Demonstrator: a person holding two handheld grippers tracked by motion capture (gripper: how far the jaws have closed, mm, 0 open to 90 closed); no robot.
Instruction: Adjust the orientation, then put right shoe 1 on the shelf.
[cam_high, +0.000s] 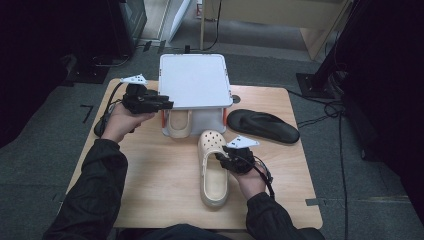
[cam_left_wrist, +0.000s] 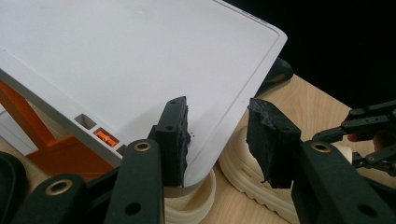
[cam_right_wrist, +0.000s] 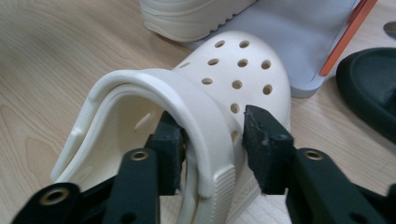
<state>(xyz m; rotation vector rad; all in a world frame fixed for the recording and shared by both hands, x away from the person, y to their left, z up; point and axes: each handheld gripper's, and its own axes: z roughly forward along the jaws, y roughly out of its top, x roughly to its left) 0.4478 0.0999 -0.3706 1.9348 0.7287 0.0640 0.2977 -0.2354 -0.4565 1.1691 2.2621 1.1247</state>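
Item 1. Cream clog (cam_high: 213, 167), on the wooden counter (cam_high: 160, 190), near the middle and a little to my right. Its long axis runs away from me: heel end toward my body, perforated toe toward the shoe rack. Rests flat on its sole, apart from the other shoes.

Item 2. My right hand-held gripper (cam_right_wrist: 212, 140), at the clog's right side by the heel strap. The strap passes between the two black jaws; the left pad touches its inner face, the right pad stands off with a clear gap. State: released, not clamping.

Item 3. My left hand-held gripper (cam_left_wrist: 217, 135), at the front left corner of the rack, well apart from the loose clog. The corner of the white top panel lies between the jaws. The left pad lies against the panel, the right pad is off the edge; whether that counts as a hold is hard to tell from this angle. I log it as unclenched.

Item 4. White shoe rack (cam_high: 195, 80) with orange side struts, at the far middle of the counter. The second cream clog (cam_high: 179, 122) sits on its lower shelf, heel facing me.

Item 5. Black slipper (cam_high: 263, 125), on the counter to the right of the rack, lying slantwise.

Note on the next move, as I judge it: the loose clog lies directly at my right hand-held gripper, toe already aimed at the rack's open slot beside its mate, so the right hand is the nearer one.
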